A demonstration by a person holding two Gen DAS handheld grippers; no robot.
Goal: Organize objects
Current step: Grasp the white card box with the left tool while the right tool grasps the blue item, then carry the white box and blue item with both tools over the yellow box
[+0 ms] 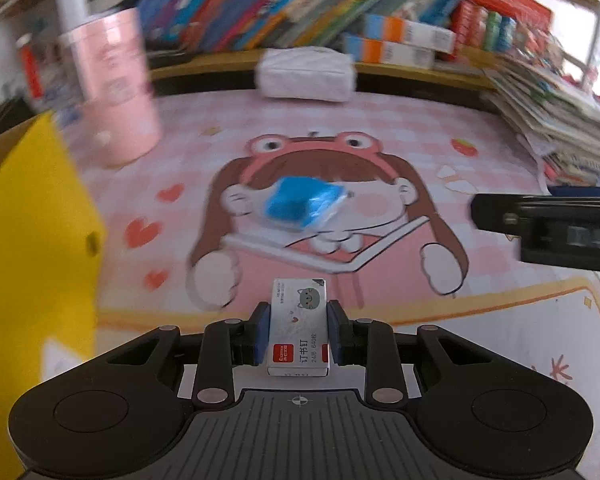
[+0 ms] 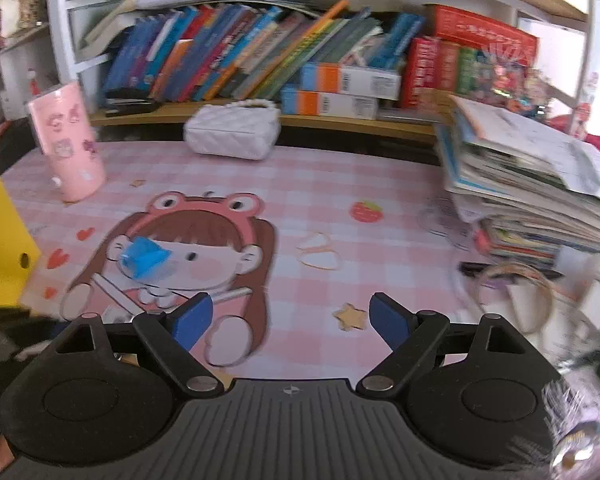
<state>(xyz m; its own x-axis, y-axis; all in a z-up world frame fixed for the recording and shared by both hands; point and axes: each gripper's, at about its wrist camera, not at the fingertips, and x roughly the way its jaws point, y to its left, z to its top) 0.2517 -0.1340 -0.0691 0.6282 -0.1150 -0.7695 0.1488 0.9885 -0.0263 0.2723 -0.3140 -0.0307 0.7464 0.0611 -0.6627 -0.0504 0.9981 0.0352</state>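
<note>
- Staple box (image 1: 299,328) sat clamped between my left claw (image 1: 299,330) pads, low over the table (image 1: 500,320).
- Right claw (image 2: 290,320) gaped empty.
- Yellow box (image 1: 32,240) stood left; best carried level, grip firm, clearing blue packet (image 1: 302,206).

The staple box (image 1: 299,328) at the lower centre of the left wrist view looks like glossy printed card. The desk mat (image 1: 380,128) beneath it is smooth, faintly shiny printed vinyl. At mid-frame the blue packet (image 1: 300,205) has a crinkled, glossy plastic wrap. The pink tumbler (image 2: 66,140) at the upper left is smooth and satin. The white handbag (image 2: 232,133) is quilted, soft-sheened leatherette. The yellow box (image 1: 32,248) at the left edge is matt card.
</note>
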